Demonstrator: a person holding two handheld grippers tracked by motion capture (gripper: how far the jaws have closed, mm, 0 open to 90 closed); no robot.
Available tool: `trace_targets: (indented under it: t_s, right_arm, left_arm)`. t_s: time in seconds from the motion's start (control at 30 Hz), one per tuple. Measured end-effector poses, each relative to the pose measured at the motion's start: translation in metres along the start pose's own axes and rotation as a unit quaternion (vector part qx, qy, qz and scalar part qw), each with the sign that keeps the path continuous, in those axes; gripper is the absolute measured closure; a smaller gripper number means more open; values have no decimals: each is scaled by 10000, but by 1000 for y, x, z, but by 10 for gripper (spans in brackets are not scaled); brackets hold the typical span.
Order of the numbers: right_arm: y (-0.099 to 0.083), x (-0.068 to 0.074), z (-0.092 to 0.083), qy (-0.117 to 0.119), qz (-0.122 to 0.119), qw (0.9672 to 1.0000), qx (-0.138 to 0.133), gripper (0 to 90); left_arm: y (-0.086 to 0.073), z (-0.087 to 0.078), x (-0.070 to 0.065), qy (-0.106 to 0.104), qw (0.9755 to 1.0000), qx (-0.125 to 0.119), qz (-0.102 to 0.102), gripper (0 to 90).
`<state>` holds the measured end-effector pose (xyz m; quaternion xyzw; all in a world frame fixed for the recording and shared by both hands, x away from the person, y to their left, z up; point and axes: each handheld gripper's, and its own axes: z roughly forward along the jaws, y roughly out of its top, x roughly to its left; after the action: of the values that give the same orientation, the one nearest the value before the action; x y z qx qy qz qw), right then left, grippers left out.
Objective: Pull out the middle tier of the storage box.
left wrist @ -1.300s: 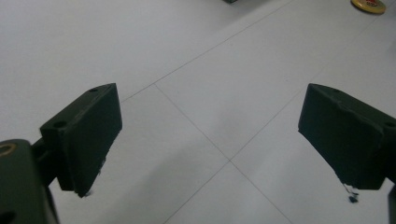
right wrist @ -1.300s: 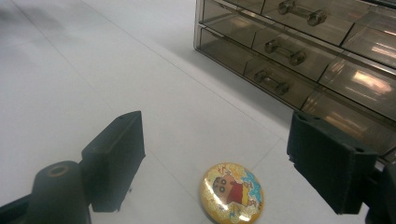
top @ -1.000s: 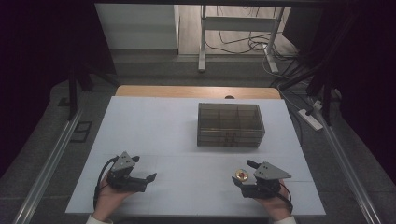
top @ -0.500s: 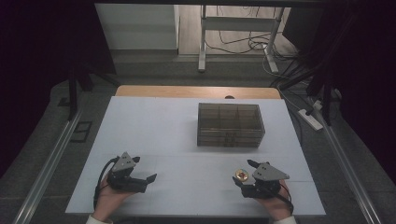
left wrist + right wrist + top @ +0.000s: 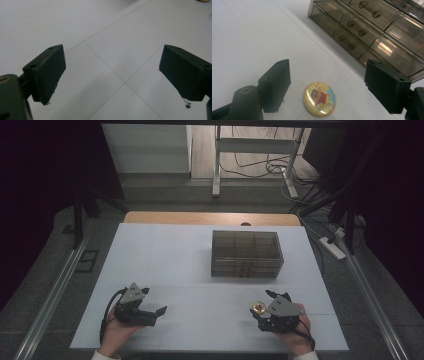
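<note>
Glossy round badge, smoky clear-plastic drawer box, matt white table.

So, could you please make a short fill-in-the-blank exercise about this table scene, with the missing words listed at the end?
1. The right gripper has its jaws ____ around the round badge, not touching it.
2. The badge lies flat on the white ____.
3. The smoky clear box has small ____ with bar handles on its front.
4. Between the jaws of the left gripper there is ____ but bare table.

Missing words: open; table; drawers; nothing
</note>
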<state>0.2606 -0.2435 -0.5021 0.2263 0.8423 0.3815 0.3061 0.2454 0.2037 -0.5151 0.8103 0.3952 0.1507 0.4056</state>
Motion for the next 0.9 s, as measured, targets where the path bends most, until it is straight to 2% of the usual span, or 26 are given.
trace_targets:
  t_s: [0.1, 0.23, 0.33, 0.37, 0.53, 0.6, 0.7, 0.8, 0.9]
  right_arm:
    - [1, 1, 0, 0, -33, 10000, 11, 217]
    - [5, 5, 1, -171, -363, 9991, 104, 224]
    - [6, 7, 1, -236, -480, 9985, 143, 226]
    - [7, 8, 2, -289, -605, 9976, 174, 229]
    - [10, 11, 4, -374, -775, 9961, 206, 233]
    - [12, 13, 5, -395, -928, 9945, 264, 233]
    - [12, 15, 7, -478, -997, 9935, 272, 235]
    - [14, 18, 9, -557, -1164, 9911, 334, 236]
    - [16, 18, 11, -536, -1157, 9913, 322, 236]
  left_arm:
    - [0, 0, 0, 1, 10000, 13, 2, 77]
    - [0, 1, 0, 11, 10000, 16, 10, 78]
    - [0, 1, 0, 15, 10000, 18, 12, 78]
    - [0, 1, 0, 20, 10000, 18, 7, 78]
    - [-1, 1, 1, 24, 10000, 10, 5, 78]
    - [-1, 1, 1, 29, 10000, 17, 8, 78]
    - [-1, 1, 0, 28, 10000, 22, 12, 78]
    - [-1, 1, 0, 31, 10000, 30, 17, 78]
    - [-1, 2, 0, 30, 10000, 44, 15, 79]
